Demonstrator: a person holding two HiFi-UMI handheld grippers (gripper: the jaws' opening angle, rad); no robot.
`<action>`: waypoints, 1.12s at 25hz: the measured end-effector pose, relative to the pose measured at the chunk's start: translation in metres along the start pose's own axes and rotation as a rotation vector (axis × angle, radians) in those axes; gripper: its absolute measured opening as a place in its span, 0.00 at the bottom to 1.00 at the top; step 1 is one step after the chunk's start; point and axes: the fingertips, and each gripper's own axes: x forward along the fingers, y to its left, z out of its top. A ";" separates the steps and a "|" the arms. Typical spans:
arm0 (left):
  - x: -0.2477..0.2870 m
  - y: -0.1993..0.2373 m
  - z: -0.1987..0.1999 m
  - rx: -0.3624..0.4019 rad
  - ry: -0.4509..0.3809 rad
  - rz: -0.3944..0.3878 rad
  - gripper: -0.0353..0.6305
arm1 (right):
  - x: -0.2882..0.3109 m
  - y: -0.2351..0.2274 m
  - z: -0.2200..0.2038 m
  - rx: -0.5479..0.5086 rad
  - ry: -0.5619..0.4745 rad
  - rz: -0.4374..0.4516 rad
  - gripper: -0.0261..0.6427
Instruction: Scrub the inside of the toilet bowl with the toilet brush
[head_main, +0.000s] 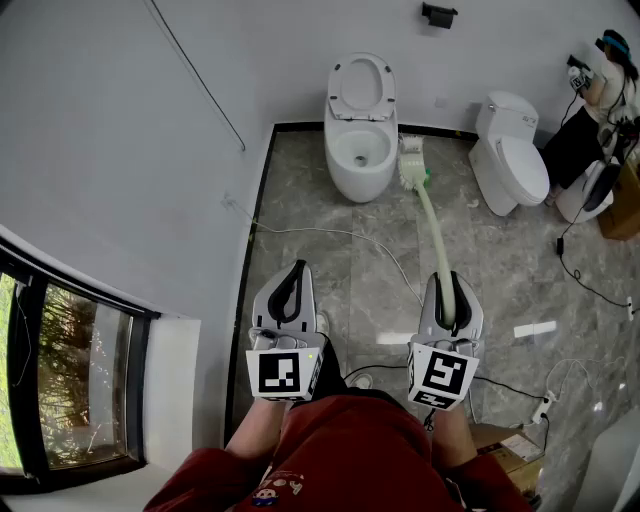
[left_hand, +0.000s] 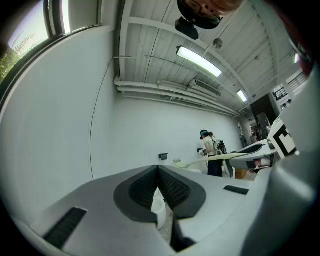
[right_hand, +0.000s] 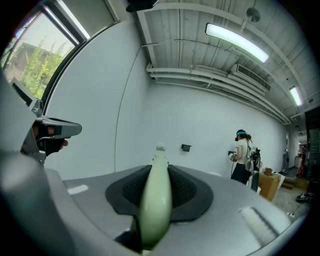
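A white toilet (head_main: 360, 140) with its lid raised stands against the far wall, its bowl open. My right gripper (head_main: 450, 292) is shut on the pale green handle of the toilet brush (head_main: 432, 225); the white bristle head (head_main: 411, 165) hangs just right of the bowl's rim, over the floor. In the right gripper view the toilet brush handle (right_hand: 156, 200) runs forward between the jaws. My left gripper (head_main: 291, 283) is held level beside it, jaws shut with nothing between them, also shut in the left gripper view (left_hand: 159, 187).
A second white toilet (head_main: 508, 155) stands to the right. A white cable (head_main: 330, 235) trails across the grey marble floor. A person (head_main: 600, 70) stands at the far right near more fixtures. A window (head_main: 60, 380) is at the left.
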 end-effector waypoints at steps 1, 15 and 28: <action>0.001 0.001 0.000 0.003 -0.001 -0.001 0.06 | 0.001 0.000 0.001 0.000 -0.001 -0.001 0.20; 0.020 0.006 -0.018 -0.002 0.051 -0.016 0.06 | 0.024 0.006 -0.012 0.020 0.044 -0.003 0.20; 0.109 0.055 -0.042 -0.037 0.127 -0.036 0.06 | 0.119 0.034 -0.021 0.016 0.144 0.024 0.21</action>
